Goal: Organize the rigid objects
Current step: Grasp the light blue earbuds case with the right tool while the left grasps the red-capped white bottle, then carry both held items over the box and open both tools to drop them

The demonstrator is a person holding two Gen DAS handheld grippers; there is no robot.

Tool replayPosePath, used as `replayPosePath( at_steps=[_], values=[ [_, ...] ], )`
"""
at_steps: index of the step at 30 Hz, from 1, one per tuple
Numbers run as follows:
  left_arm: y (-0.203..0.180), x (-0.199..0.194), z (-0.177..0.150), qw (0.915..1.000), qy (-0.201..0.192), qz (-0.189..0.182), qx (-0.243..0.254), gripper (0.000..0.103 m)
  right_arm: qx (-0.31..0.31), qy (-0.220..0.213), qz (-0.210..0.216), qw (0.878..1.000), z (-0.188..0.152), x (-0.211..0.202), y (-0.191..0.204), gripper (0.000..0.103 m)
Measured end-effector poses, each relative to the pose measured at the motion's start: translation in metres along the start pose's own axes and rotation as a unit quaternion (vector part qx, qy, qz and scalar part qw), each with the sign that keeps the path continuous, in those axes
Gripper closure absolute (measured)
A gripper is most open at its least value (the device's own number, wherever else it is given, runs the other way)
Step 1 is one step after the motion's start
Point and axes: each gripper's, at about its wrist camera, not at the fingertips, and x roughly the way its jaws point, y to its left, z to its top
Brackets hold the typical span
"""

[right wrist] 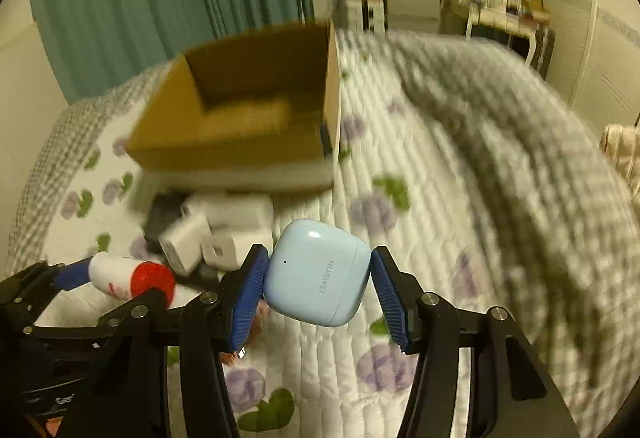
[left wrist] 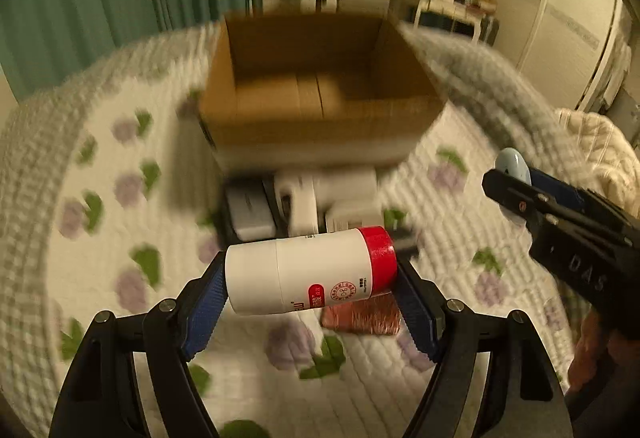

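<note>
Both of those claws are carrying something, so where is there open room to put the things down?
The cardboard box looks empty inside. Bare quilt lies between the box and the grey blanket. It is crowded in front of the box, where white chargers pile up, with a reddish pad nearby.

A bed [left wrist: 120, 141] carries everything here, its white quilted cover printed with purple flowers and green leaves. An open cardboard box [left wrist: 320, 117] sits on it toward the far edge, beside the green curtain. Just in front of the box lies a blurred cluster of white chargers [right wrist: 216, 234] on something dark, all touching. Nearer, a small reddish-brown block [left wrist: 364, 316] rests on the quilt. A grey checked blanket [right wrist: 520, 165] is heaped along the bed's right side.
</note>
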Motion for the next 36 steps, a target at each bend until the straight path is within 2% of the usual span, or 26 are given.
replayPosePath(
  at_steps=[5, 10, 14, 18, 26, 31, 34, 35, 36],
  values=[
    [0.012, -0.033, 0.051, 0.9977, -0.067, 0.005, -0.004, 0.024, -0.017, -0.063, 0.016, 0.998, 0.054, -0.038, 0.01, 0.05],
    [0.018, -0.026, 0.1, 0.9942, -0.106, 0.018, 0.001, 0.024, -0.033, -0.103, 0.042, 0.993, 0.116, -0.05, 0.019, 0.05],
    [0.026, 0.005, 0.139, 0.9933, -0.115, 0.013, -0.005, 0.024, -0.052, -0.105, 0.055, 0.992, 0.155, -0.029, 0.027, 0.05],
    [0.024, 0.041, 0.159, 0.9934, -0.113, 0.02, 0.005, 0.024, -0.076, -0.1, 0.055, 0.991, 0.184, 0.014, 0.037, 0.05],
    [0.028, 0.114, 0.159, 0.9965, -0.075, 0.035, 0.009, 0.024, -0.091, -0.068, 0.062, 0.992, 0.199, 0.099, 0.035, 0.05],
    [0.018, 0.133, 0.154, 0.9963, -0.064, 0.05, 0.027, 0.023, -0.085, -0.055, 0.066, 0.993, 0.191, 0.131, 0.026, 0.05],
    [0.018, 0.132, 0.152, 0.9971, -0.058, 0.041, 0.026, 0.022, -0.086, -0.057, 0.066, 0.992, 0.188, 0.136, 0.024, 0.05],
    [0.019, 0.13, 0.152, 0.9971, -0.062, 0.038, 0.023, 0.019, -0.083, -0.059, 0.071, 0.992, 0.188, 0.135, 0.023, 0.049],
    [0.021, 0.126, 0.151, 0.9968, -0.069, 0.037, 0.018, 0.009, -0.08, -0.061, 0.076, 0.992, 0.187, 0.133, 0.023, 0.049]
  ],
)
